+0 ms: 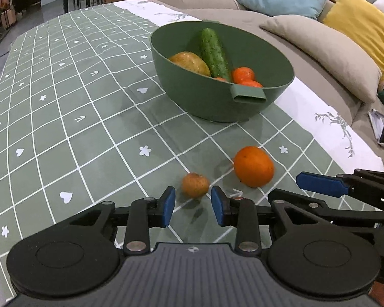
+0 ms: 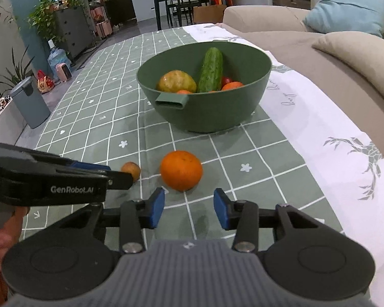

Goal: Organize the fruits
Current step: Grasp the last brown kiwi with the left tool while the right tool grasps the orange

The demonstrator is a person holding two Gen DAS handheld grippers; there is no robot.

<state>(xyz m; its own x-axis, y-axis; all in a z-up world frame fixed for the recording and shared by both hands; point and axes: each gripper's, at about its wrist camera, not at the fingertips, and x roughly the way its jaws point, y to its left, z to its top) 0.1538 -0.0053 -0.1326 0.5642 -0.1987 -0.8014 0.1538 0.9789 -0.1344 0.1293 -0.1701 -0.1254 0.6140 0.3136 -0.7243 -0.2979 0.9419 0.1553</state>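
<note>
A green bowl (image 1: 217,102) stands on a table covered with a green checked cloth (image 1: 64,102), toward the edge that runs along a beige sofa (image 1: 307,41), where the cloth turns white. Inside the bowl lie a cucumber (image 1: 215,52) leaning against the far wall, a yellowish fruit (image 1: 190,62) beside it, and several small oranges (image 1: 243,74) by the near rim. Two pieces of fruit remain on the cloth in front of the bowl, well apart from it: a large orange (image 1: 253,166) and, just beside it, a small brownish fruit (image 1: 195,184), the two not touching. The left gripper (image 1: 193,208) is low over the cloth with its blue pads (image 1: 169,206) parted; the small brownish fruit sits just beyond the gap, ungripped. The right gripper (image 2: 189,208) likewise has its pads (image 2: 157,207) apart and holds nothing, with the large orange just ahead of the opening. A person's hand (image 2: 0,232) shows behind the left gripper in the right wrist view.
</note>
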